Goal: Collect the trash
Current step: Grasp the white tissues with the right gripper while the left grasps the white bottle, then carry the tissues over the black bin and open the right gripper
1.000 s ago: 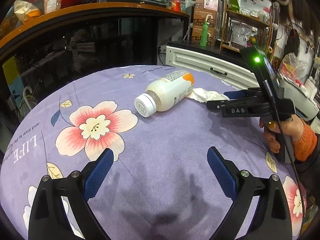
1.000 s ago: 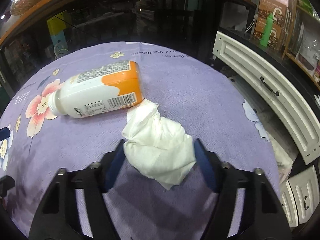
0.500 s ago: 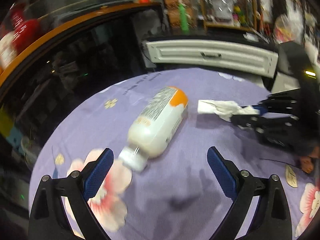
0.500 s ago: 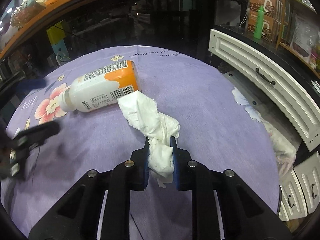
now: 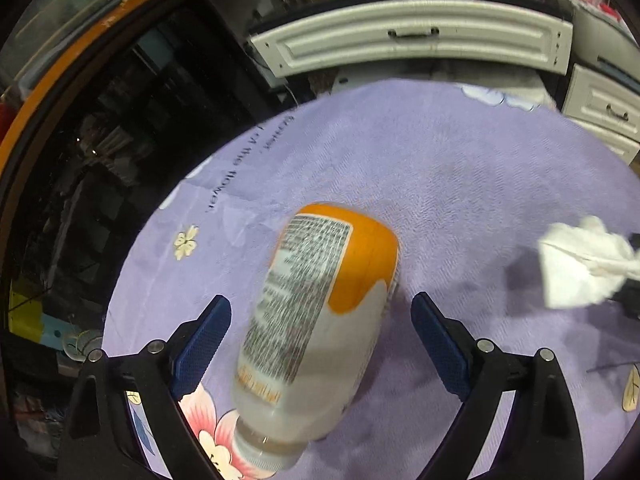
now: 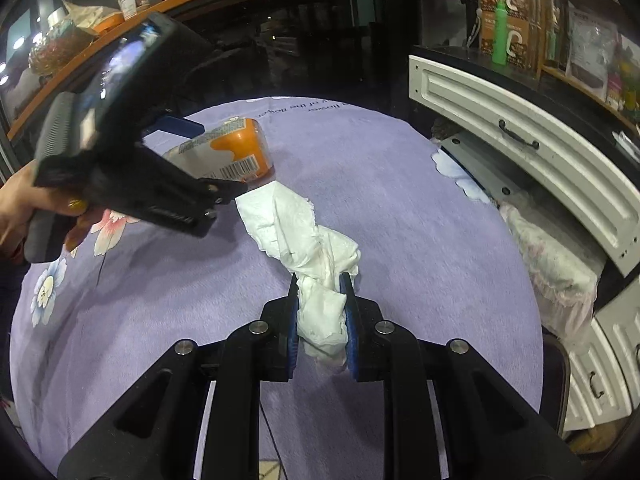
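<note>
Left gripper [image 5: 320, 340] is straddling the bottle [image 5: 316, 336], jaws wide and closing in, pads not yet touching the sides. Bottle is lying on its side on the purple floral cloth [image 5: 460, 168], long axis running roughly along the gripper's pointing line: orange base at the far end, neck and cap end coming back toward the camera. So the fingers are sitting either side of the body, across the short axis, which looks right for a squeeze. Left hand is clearly the nearer one for this item

Right gripper [image 6: 322, 312] is pinching the crumpled white tissue [image 6: 316, 248], jaws nearly together with paper bunched between the pads; loose end is trailing out toward the bottle's base, seemingly just beside it

Hard to read: bottle is motion-blurred in the left wrist view and its cap is cut off at the bottom edge. In the right wrist view the left gripper body and hand [image 6: 24, 208] are covering most of the bottle. No bin is showing in either view
</note>
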Available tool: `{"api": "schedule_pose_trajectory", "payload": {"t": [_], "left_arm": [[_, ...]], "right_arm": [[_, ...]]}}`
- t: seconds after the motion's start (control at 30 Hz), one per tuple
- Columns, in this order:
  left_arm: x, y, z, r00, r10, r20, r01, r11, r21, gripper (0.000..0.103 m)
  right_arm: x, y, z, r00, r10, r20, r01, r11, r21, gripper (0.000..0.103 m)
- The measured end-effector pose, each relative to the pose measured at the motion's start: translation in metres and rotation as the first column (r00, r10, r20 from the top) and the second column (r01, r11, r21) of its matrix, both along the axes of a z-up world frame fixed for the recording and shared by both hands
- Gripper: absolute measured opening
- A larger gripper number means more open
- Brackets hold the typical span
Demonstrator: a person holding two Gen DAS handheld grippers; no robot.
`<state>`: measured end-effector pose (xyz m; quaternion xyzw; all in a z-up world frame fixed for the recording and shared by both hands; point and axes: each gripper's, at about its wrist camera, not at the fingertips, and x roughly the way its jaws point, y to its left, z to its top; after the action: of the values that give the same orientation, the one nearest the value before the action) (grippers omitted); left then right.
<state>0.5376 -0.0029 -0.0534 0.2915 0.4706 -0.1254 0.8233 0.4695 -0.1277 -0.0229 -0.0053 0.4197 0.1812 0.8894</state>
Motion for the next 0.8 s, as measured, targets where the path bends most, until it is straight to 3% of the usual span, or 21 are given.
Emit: {"api": "schedule_pose_trajectory", "payload": {"t": [0.07,0.17,0.27,0.53,0.8], "left_arm": [[0.002,-0.003,-0.005,1.0,0.014,-0.02,-0.014,1.0,0.011,0.075],[-0.004,-0.004,-0.007,0.999,0.034,-0.007,-0.034,0.999,0.016,0.07],[-0.012,0.0,-0.002,0.998,0.061,-0.007,-0.061,0.998,-0.027,0.062],[-0.057,0.0,0.01,0.997,0.075,0.025,-0.071,0.986,-0.148,0.061],[-0.129,-0.004,0.035,0.993,0.083,0.085,-0.052,0.945,-0.323,0.061]], "right_arm": [[-0.004,-0.005,-0.001,1.0,-0.007,-0.01,0.007,1.0,0.018,0.019],[-0.012,-0.011,-0.001,1.0,-0.013,-0.007,0.013,1.0,0.028,0.019],[-0.021,-0.015,0.002,1.0,-0.018,-0.008,0.018,0.999,0.041,0.019],[-0.055,-0.024,0.014,1.0,-0.025,0.014,0.024,0.998,0.056,0.019],[-0.099,-0.037,0.02,0.998,-0.045,0.042,0.042,0.997,0.063,0.019]]}}
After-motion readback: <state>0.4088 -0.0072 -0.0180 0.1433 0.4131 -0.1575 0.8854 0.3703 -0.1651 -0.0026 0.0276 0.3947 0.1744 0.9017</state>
